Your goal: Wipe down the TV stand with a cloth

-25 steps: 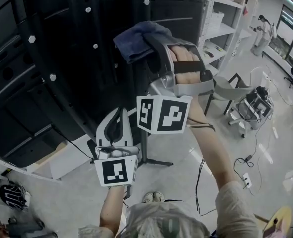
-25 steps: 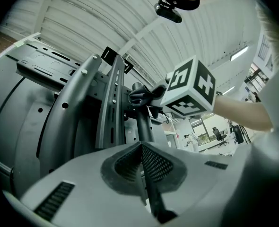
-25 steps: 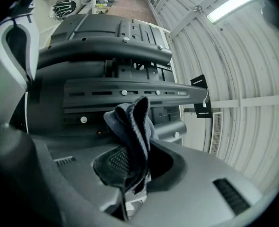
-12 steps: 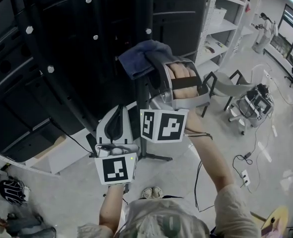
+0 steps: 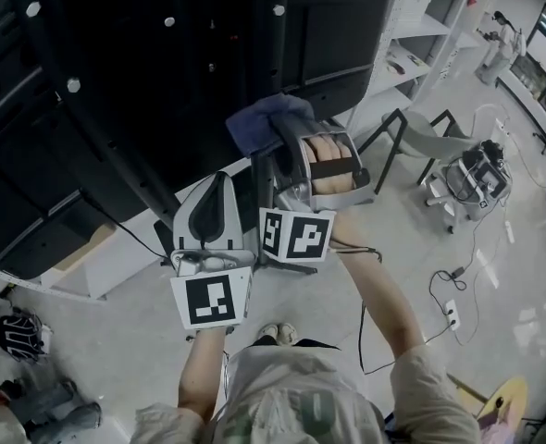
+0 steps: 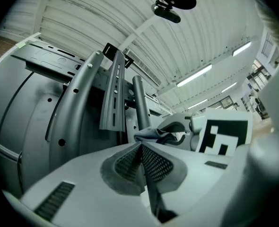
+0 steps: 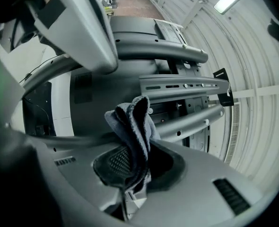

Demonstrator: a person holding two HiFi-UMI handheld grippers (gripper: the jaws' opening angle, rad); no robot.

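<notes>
The black TV stand (image 5: 162, 91) fills the upper left of the head view, its upright post (image 5: 266, 54) running down the middle. My right gripper (image 5: 282, 141) is shut on a blue cloth (image 5: 264, 120), which rests against the post. In the right gripper view the folded cloth (image 7: 132, 124) sticks out of the right gripper (image 7: 132, 162), with the stand's slotted rails (image 7: 182, 86) just beyond it. My left gripper (image 5: 213, 213) hangs lower and to the left, shut and holding nothing. In the left gripper view its pads (image 6: 149, 162) meet, with the post (image 6: 140, 103) ahead.
White shelving (image 5: 421, 26) stands right of the stand. A grey chair (image 5: 426, 151) and a cart of equipment (image 5: 481, 181) sit on the floor at right, with cables (image 5: 449, 285) trailing. Bags (image 5: 14, 336) lie at lower left. A person (image 5: 500, 35) stands far back.
My right gripper has slid down the stand's post with the cloth, towards me. The left gripper has stayed shut in about the same place.
</notes>
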